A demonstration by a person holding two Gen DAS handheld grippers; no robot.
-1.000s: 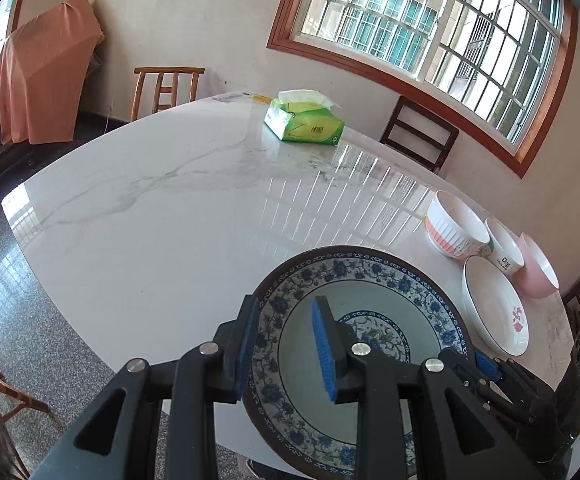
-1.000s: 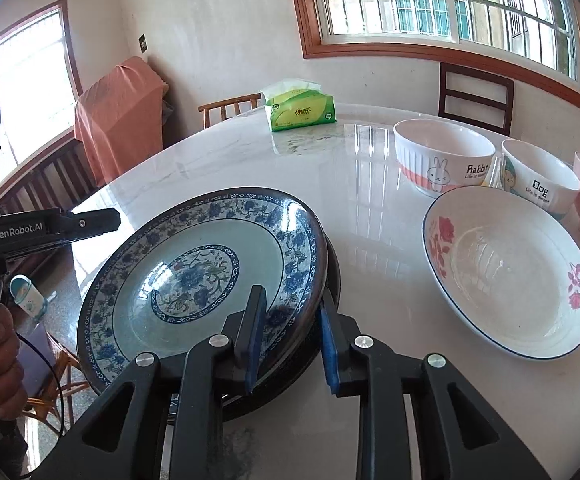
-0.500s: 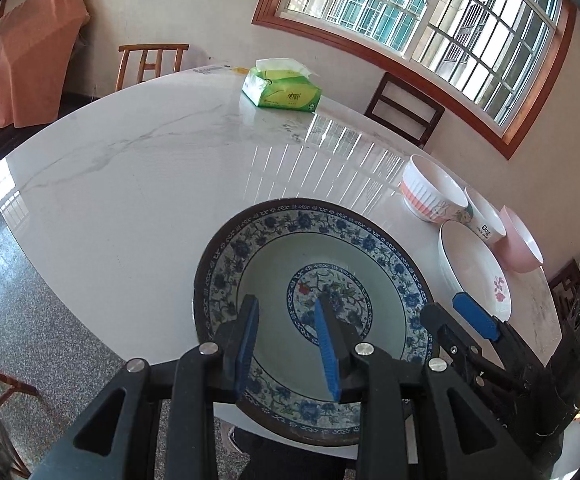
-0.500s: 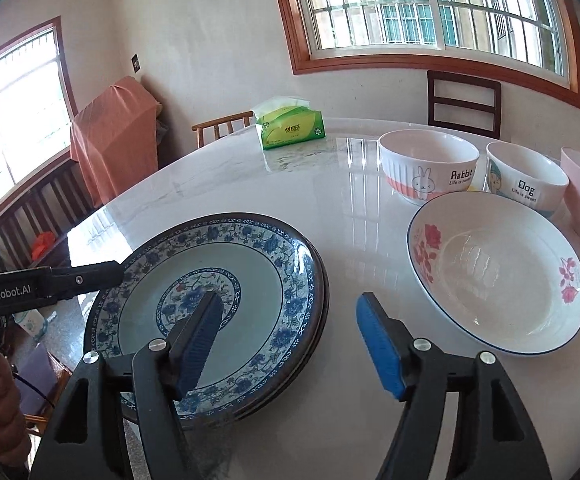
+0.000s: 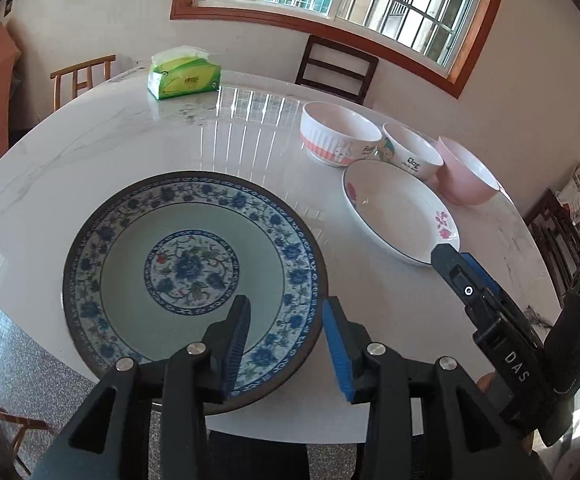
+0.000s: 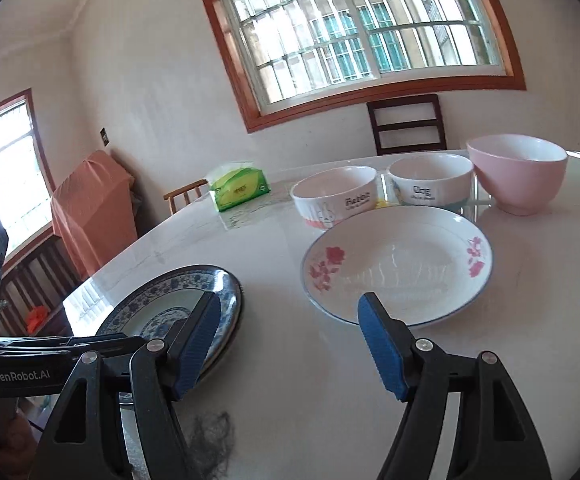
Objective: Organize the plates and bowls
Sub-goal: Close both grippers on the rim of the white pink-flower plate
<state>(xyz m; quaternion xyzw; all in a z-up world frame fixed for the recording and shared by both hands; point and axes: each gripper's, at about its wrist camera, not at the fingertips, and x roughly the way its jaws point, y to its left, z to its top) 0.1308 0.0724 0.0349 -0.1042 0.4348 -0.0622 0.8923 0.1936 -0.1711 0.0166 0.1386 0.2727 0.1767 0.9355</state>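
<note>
A blue-and-white patterned plate [image 5: 194, 264] lies flat on the white marble table [image 5: 90, 152] near its front edge; it also shows in the right wrist view [image 6: 214, 292]. My left gripper [image 5: 286, 344] is open, its jaws astride the plate's near right rim without gripping. My right gripper [image 6: 290, 340] is open and empty above the table, between the patterned plate and a white plate with pink flowers [image 6: 397, 264], which also shows in the left wrist view [image 5: 397, 212]. Behind the white plate stand a rabbit bowl [image 6: 333, 200], a second white bowl [image 6: 429, 180] and a pink bowl [image 6: 517, 180].
A green tissue pack [image 5: 184, 74] sits at the far side of the table. Wooden chairs [image 5: 337, 68] stand around the table. A dark scuff [image 6: 214, 436] marks the table near my right gripper. The table's front edge runs just under the patterned plate.
My right gripper let go of the patterned plate, opened wide and swung right toward the white plate. My left gripper slid right across the plate and opened a little.
</note>
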